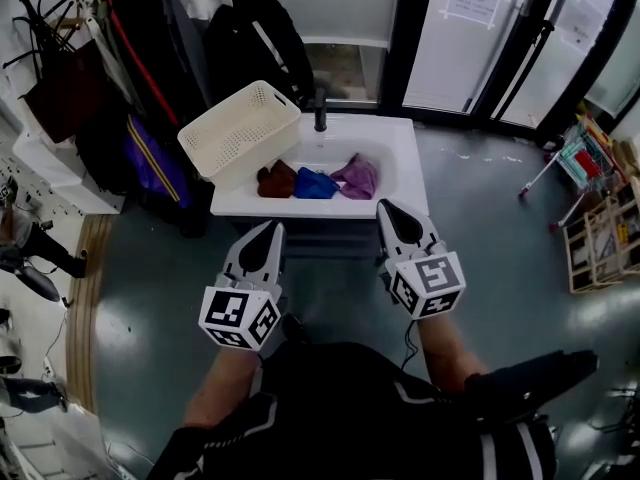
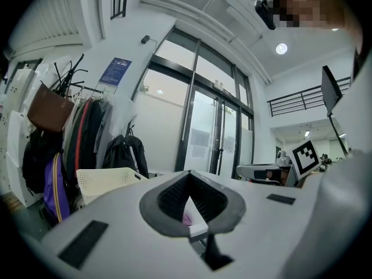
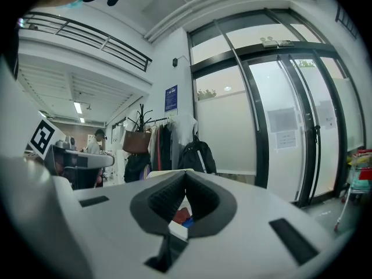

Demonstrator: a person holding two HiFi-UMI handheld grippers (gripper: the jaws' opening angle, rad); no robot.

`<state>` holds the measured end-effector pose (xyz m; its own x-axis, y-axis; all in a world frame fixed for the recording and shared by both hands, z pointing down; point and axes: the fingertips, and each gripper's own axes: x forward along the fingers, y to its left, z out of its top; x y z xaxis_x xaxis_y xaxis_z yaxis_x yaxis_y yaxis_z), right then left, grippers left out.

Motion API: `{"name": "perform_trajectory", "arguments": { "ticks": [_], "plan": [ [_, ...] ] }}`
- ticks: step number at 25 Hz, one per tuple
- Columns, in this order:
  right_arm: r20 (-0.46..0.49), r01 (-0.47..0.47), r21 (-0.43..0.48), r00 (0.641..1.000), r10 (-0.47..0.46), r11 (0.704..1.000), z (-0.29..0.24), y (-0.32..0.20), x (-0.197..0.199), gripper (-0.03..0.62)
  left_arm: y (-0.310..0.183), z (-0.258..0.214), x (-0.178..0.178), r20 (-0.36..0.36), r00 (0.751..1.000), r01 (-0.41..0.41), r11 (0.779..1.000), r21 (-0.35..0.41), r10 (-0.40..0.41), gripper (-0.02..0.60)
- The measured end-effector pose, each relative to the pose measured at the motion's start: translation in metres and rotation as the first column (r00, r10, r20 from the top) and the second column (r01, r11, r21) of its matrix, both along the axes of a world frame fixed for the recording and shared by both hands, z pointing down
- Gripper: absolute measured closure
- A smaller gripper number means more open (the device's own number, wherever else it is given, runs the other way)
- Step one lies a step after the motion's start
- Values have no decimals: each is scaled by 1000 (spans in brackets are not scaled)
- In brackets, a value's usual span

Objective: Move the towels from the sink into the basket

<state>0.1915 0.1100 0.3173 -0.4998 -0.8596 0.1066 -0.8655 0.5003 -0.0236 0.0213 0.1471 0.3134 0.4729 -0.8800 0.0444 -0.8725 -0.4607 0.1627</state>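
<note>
Three towels lie in the white sink (image 1: 400, 158): a dark red one (image 1: 276, 180), a blue one (image 1: 315, 184) and a purple one (image 1: 355, 176). A cream basket (image 1: 240, 128) rests tilted on the sink's left end. My left gripper (image 1: 272, 228) and right gripper (image 1: 385, 208) hover in front of the sink, short of its front edge, both shut and empty. Through the left gripper's (image 2: 190, 176) jaws a sliver of purple towel (image 2: 187, 218) shows. Between the right gripper's (image 3: 186, 176) jaws I glimpse the red towel (image 3: 182, 215) and the blue towel (image 3: 189, 222).
A black tap (image 1: 320, 111) stands at the sink's back. Bags and coats (image 1: 130, 78) hang on a rack to the left. Glass doors (image 1: 480, 38) close the far side, and a small cart (image 1: 585, 163) stands at the right.
</note>
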Motion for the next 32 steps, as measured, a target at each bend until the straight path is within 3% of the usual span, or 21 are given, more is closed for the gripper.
{"name": "perform_trajectory", "arguments": {
  "ticks": [18, 28, 32],
  "plan": [
    [-55, -107, -17, 993, 106, 994, 2, -116, -69, 591, -110, 0, -90, -36, 998, -58, 998, 9, 58, 578],
    [-59, -153, -100, 987, 147, 983, 45, -185, -42, 589, -163, 30, -71, -33, 995, -92, 993, -68, 89, 578],
    [-84, -153, -159, 986, 141, 975, 72, -215, -23, 513, -188, 37, -58, -14, 996, -85, 991, -101, 84, 578]
  ]
}}
